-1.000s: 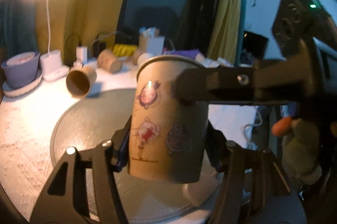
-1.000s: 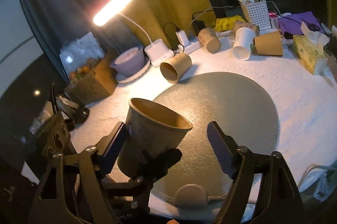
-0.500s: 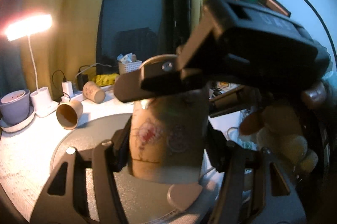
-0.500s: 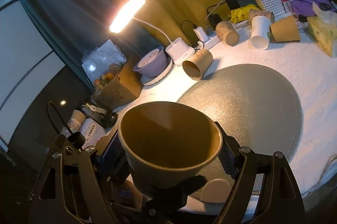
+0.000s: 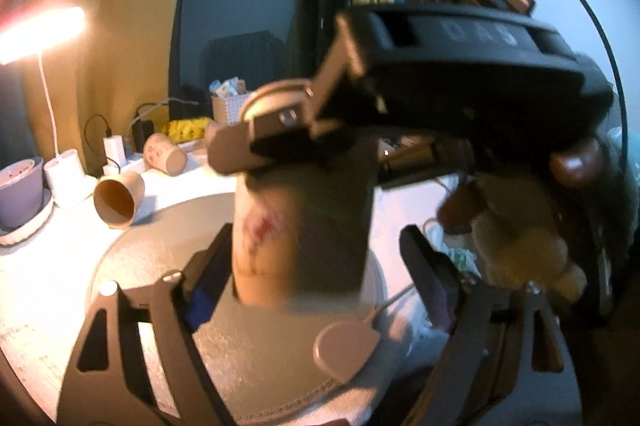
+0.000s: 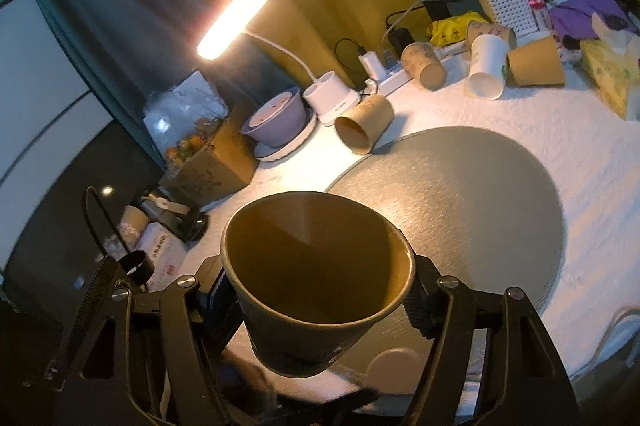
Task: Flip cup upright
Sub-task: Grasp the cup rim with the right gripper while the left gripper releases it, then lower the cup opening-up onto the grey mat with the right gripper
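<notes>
Between right gripper [image 6: 316, 290] jaws: one cup [image 6: 316, 278].

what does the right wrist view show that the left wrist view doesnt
Only the right wrist view shows the paper cup's open, empty inside, the cardboard box and the tissue box.

Only the left wrist view shows the cup's printed outer wall, the right gripper's body clamped near the rim, and the left gripper open around the cup.

Both share the round grey mat, the lit desk lamp and the cup lying on its side.
</notes>
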Motion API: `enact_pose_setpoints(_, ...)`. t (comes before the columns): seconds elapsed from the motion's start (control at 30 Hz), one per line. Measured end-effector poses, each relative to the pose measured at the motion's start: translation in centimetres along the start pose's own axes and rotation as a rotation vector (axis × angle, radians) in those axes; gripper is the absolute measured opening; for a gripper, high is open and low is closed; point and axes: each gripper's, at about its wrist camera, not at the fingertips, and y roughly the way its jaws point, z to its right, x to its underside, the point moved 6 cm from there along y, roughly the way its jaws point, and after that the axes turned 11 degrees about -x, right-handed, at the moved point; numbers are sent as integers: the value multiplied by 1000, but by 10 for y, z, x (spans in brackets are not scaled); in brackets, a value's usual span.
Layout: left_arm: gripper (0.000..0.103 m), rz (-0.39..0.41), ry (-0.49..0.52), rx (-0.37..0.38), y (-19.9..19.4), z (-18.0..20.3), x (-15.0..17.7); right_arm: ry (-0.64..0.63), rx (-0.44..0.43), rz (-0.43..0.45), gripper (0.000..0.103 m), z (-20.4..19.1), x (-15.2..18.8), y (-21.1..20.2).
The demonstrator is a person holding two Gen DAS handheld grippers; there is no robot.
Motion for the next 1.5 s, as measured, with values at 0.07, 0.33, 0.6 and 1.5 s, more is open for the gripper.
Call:
enact_pose_setpoints(0.07,83,-24,-8,-4,1,-5,5,-12,26,1,73,3,-4,2)
enact_pose_setpoints(0.33,83,-131,-77,-71,0,-44,26,-119,194,13,73,16,-15,14)
enact_pose_setpoints(0.6,83,-166,-284,-142,-1,-105,29,-253,340,-18,73,27,-21,45)
enact_pose_setpoints(1.5,83,-195,-586,-122,10,-161,47,-479,552,-92,73,56,-46,135)
